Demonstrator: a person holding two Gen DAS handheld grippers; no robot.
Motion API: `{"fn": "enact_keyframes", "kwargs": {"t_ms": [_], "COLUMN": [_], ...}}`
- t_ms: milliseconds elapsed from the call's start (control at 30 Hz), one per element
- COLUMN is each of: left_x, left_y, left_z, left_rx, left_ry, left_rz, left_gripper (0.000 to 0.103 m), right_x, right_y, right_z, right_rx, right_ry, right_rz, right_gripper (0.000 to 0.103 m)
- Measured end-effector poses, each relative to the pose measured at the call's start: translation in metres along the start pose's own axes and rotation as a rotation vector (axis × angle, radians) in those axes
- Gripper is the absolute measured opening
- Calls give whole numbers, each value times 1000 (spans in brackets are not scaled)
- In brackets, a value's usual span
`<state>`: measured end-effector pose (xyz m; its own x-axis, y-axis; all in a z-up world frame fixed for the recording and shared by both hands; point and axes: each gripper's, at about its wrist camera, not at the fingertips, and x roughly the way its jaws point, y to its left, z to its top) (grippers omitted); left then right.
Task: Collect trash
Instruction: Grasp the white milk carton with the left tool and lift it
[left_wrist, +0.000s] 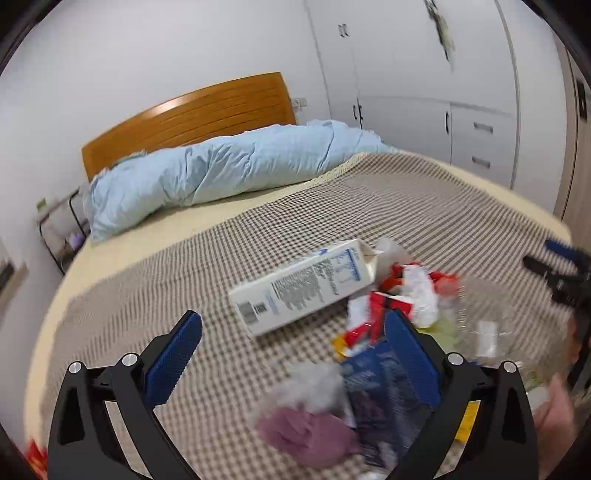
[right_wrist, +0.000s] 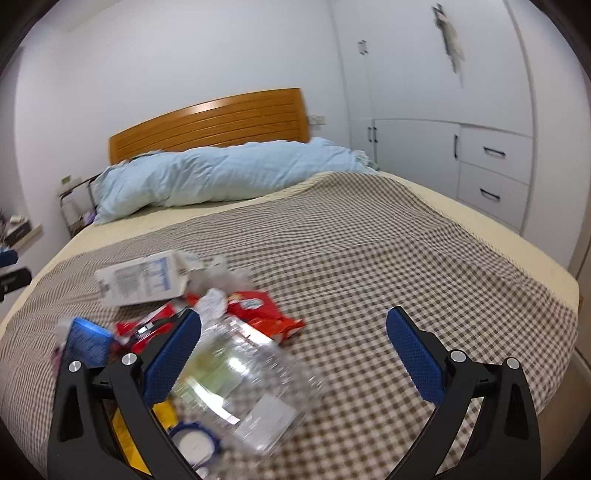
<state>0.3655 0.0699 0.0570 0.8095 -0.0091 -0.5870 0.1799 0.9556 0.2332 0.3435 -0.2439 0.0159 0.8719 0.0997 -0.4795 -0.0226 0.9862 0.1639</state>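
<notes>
The trash sits heaped near the foot of the bed (right_wrist: 369, 240), white carton (left_wrist: 303, 286) beside red wrappers (right_wrist: 258, 310) and a clear bottle (right_wrist: 243, 384), while the left gripper (left_wrist: 293, 363) and right gripper (right_wrist: 293, 363) hover above it, jaws spread wide and empty, apparently ready to pick.

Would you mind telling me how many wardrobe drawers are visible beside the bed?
2, stacked in the white wardrobe right of the bed: upper drawer, lower drawer directly below. Others may lie outside the frame.
</notes>
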Motion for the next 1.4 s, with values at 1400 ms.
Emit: {"fn": "enact_keyframes", "kwargs": {"t_ms": [1400], "left_x": [202], "left_y": [-59], "left_z": [27], "left_rx": [623], "left_ry": [201], "left_rz": [89], "left_gripper": [83], "right_x": [87], "right_y": [-124], "right_z": [-45], "right_rx": [546], "right_ry": [-9], "right_rz": [90], "right_gripper": [97]}}
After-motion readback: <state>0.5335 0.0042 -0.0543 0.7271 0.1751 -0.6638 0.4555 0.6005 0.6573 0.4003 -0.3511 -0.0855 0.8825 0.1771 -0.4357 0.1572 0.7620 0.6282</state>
